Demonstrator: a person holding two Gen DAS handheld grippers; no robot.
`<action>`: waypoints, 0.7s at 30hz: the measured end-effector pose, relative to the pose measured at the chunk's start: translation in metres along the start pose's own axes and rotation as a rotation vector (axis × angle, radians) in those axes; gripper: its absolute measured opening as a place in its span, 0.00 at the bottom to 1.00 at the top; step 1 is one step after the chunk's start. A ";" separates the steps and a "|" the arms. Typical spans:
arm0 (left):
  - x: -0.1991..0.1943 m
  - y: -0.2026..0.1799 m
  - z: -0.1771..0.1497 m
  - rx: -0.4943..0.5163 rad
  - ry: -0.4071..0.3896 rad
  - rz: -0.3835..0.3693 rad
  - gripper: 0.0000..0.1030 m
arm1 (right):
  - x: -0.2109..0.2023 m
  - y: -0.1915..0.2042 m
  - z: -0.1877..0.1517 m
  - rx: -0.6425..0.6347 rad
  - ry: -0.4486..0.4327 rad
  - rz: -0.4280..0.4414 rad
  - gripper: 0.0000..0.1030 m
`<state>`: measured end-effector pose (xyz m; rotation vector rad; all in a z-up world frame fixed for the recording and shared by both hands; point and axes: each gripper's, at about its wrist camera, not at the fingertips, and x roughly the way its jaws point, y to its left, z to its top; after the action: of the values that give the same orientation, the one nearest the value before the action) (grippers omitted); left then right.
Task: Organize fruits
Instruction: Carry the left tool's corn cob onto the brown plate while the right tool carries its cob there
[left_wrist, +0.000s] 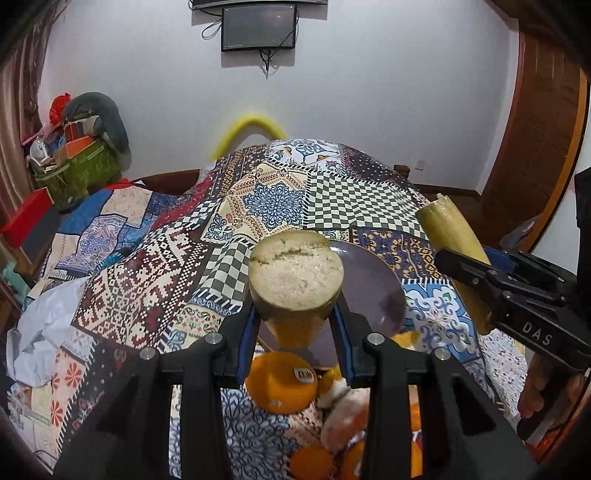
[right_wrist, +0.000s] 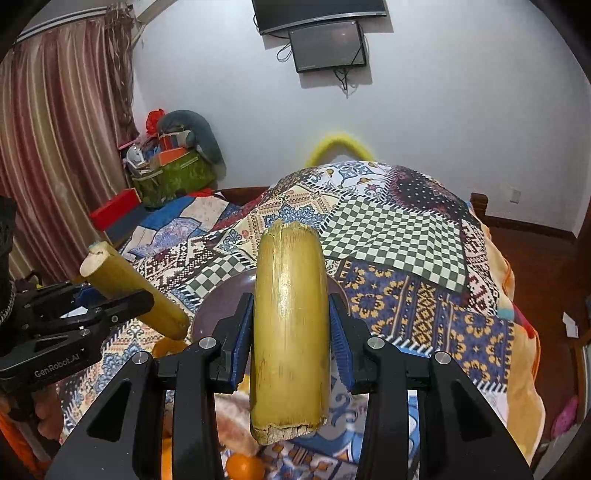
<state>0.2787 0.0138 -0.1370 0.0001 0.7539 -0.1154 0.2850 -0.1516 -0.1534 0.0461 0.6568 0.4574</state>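
Patchwork bedspread fills both views. Purple plate lies on it, 2 oranges just nearer the camera. Left gripper clamps 1 sugarcane piece over the plate's near edge; right gripper clamps a second sugarcane length above the plate.

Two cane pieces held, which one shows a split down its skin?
The right gripper's sugarcane piece: a crack runs down from its far end. The left gripper's piece shows smooth skin, only a rough cut face.
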 end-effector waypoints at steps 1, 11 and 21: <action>0.004 0.001 0.001 -0.003 0.006 -0.001 0.36 | 0.004 -0.001 0.001 -0.003 0.004 0.001 0.35; 0.048 0.008 0.008 -0.029 0.071 -0.022 0.36 | 0.044 -0.004 0.006 -0.035 0.045 -0.019 0.35; 0.083 0.006 0.014 -0.016 0.137 -0.037 0.36 | 0.078 -0.010 0.007 -0.068 0.105 -0.028 0.35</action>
<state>0.3488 0.0111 -0.1837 -0.0213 0.8919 -0.1452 0.3476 -0.1266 -0.1950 -0.0516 0.7441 0.4566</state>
